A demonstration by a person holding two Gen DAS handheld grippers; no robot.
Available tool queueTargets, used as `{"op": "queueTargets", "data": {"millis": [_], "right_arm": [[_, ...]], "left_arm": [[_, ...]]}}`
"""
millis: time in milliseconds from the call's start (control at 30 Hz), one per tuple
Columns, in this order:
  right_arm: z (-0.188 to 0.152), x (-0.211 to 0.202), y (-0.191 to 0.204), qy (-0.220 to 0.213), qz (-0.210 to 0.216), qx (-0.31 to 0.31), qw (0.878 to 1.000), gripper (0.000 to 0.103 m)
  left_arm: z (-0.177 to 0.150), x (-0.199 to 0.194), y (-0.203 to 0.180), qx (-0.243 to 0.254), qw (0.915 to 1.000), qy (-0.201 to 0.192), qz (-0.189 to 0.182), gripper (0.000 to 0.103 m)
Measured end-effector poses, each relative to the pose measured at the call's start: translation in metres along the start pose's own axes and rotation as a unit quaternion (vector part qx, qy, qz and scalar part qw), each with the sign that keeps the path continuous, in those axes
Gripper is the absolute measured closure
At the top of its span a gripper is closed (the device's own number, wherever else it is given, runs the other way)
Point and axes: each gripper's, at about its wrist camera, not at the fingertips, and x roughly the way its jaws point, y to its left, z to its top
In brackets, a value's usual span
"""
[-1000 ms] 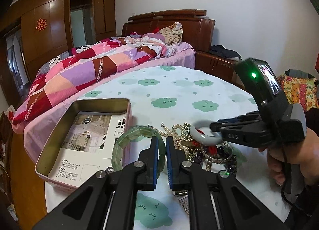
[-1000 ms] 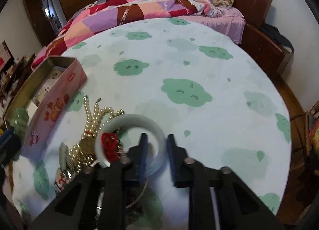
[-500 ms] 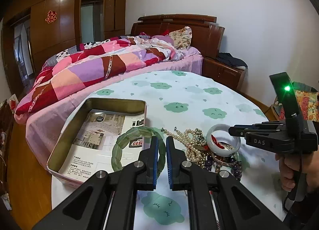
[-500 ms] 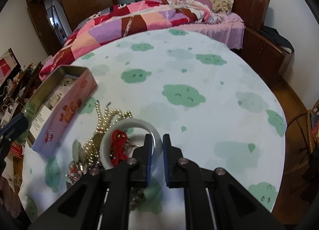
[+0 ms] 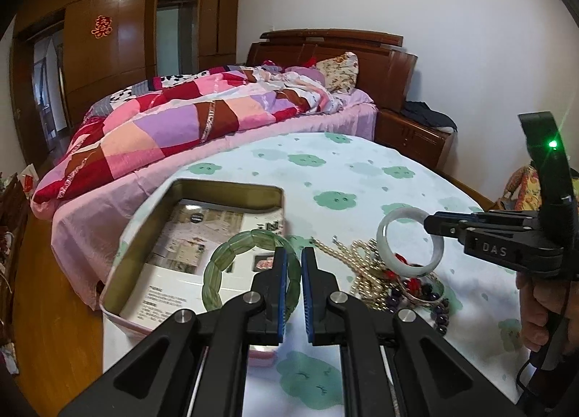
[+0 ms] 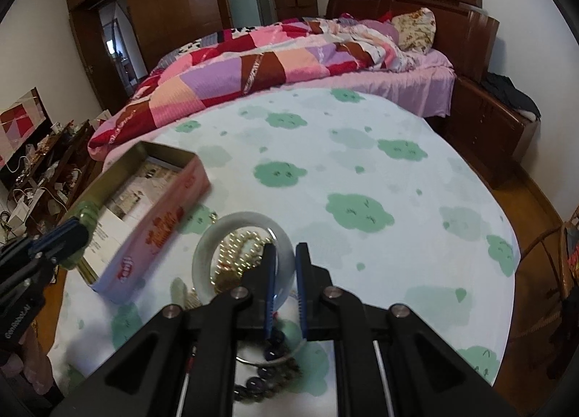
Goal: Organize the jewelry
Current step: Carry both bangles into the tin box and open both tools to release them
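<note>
The left gripper point(image 5: 294, 265) has its jaws clamped on a translucent green beaded bangle point(image 5: 249, 268) held above the open rectangular metal tin point(image 5: 224, 189). Right of the tin, the right gripper point(image 6: 284, 261) has its jaws clamped on a pale white jade bangle point(image 6: 206, 254), raised over a heap of pearl and bead jewellery point(image 5: 365, 272) on the counter point(image 5: 362, 171)
</note>
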Motion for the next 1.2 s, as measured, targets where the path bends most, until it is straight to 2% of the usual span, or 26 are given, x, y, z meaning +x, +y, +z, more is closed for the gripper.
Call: {"op": "queueTargets", "data": {"millis": [433,600,833,1200], "right_arm": [[0.04,0.005,0.061,-0.019,0.034,-0.051,0.998,0.09],[0.05,0.017,0.082,-0.016,0.049,-0.057,0.997,0.09],[0.056,0.044,0.109,-0.005,0.056,-0.068,0.996,0.09],[0.048,0.084,0.128,0.03,0.038,-0.083,0.995,0.09]], "left_arm": [[0.025,0.004,0.053,-0.023,0.9979,-0.012,0.06,0.096],[0.028,0.013,0.068,-0.034,0.9971,-0.005,0.068,0.096],[0.04,0.041,0.082,-0.035,0.9967,0.016,0.072,0.096],[0.043,0.079,0.091,-0.008,0.9945,0.059,0.087,0.096]]}}
